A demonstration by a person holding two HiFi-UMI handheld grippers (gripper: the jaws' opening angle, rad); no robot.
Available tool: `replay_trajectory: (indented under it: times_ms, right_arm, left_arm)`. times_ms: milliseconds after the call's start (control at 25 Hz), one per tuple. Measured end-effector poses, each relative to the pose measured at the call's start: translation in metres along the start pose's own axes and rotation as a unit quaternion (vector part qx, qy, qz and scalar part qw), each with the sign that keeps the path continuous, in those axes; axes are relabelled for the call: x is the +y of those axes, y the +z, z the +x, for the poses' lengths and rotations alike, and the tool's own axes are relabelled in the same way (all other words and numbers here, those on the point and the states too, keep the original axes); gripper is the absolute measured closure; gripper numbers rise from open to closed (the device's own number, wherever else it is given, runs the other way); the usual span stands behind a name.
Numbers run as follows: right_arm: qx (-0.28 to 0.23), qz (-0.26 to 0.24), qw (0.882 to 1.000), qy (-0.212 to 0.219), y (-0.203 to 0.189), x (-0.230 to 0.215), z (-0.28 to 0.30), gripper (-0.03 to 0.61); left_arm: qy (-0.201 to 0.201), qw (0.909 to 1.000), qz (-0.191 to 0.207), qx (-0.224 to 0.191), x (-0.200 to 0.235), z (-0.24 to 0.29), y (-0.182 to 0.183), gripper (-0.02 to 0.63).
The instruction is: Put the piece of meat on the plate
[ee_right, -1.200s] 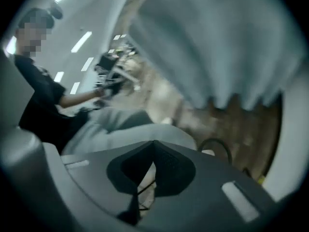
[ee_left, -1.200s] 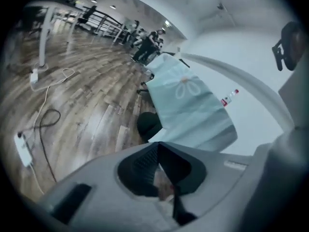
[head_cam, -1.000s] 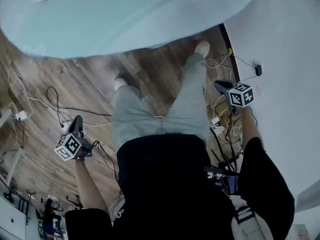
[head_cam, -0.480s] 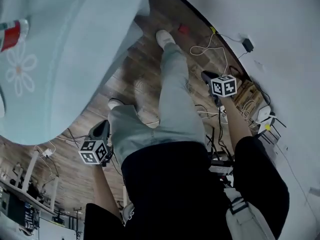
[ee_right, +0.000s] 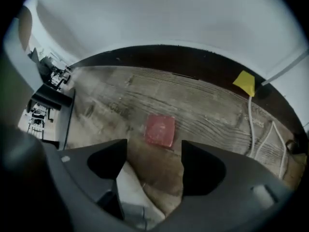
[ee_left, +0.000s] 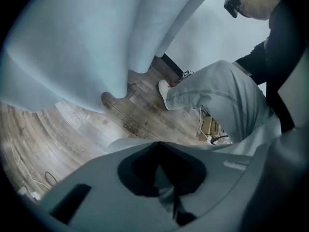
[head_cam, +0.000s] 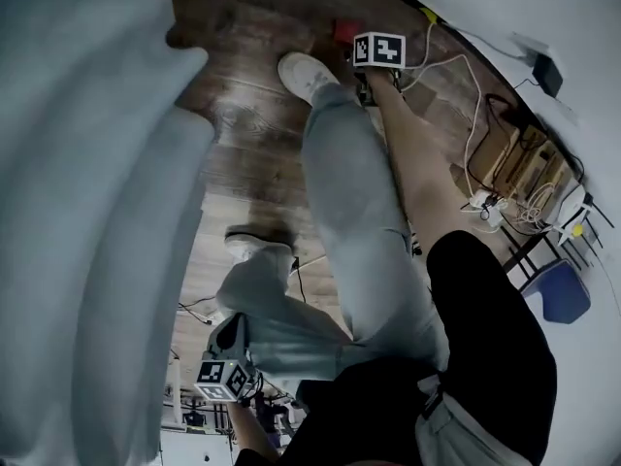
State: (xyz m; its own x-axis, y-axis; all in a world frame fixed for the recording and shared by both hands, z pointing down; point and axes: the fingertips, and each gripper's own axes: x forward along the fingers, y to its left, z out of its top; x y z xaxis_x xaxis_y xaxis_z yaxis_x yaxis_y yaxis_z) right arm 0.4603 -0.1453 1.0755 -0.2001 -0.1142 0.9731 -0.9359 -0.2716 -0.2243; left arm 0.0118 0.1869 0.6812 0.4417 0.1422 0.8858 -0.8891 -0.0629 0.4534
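Red, flat and roughly square, the piece of meat (ee_right: 160, 129) lies on the wooden floor (ee_right: 207, 105), near the dark skirting (ee_right: 183, 57) at the foot of a white wall.

The right gripper (ee_right: 154, 146) points steeply down at the floor directly over it. Its jaws have just been opening and now stand wide apart. The meat sits just beyond their tips, centred on the gap, and neither jaw touches it. Only bare floor and the toe of the person's white shoe (ee_right: 128, 190) show between the jaws. From the head view, the meat is a small red patch just beyond this gripper's marker cube, beside the same shoe.

The left gripper (ee_left: 170, 197) is held low by the person's other leg, well apart from the meat and close to a hanging pale blue cloth (ee_left: 96, 42). Its jaws are pressed together with nothing between them.

Other items noted:
- A yellow tag (ee_right: 245, 82) lies against the skirting to the right of the meat.
- White cables (ee_right: 260, 129) trail over the floor near the tag.
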Motion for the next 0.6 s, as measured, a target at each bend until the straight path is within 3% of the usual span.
replay_trajectory:
  times_ms: [200,400,480,600]
  right_arm:
    - [0.003,0.005,1.0,-0.029,0.037,-0.006,0.065,0.189]
    - [0.056,0.029,0.994,-0.084,0.036,-0.017,0.071,0.212]
    - [0.075,0.033,0.994,-0.071,0.035,-0.014,0.068,0.29]
    - [0.076,0.037,0.996,-0.006,0.033,0.001,0.055,0.291]
  left_arm:
    - [0.009,0.9997,-0.022,0.011,-0.007,0.024,0.017,0.615]
    - [0.005,0.9985,-0.031,0.045,-0.012,0.037,0.013,0.615]
    - [0.005,0.9978,-0.027,0.059,-0.015,0.043,0.009,0.615]
    - [0.001,0.9957,-0.015,0.091,-0.022,0.05,-0.002,0.615]
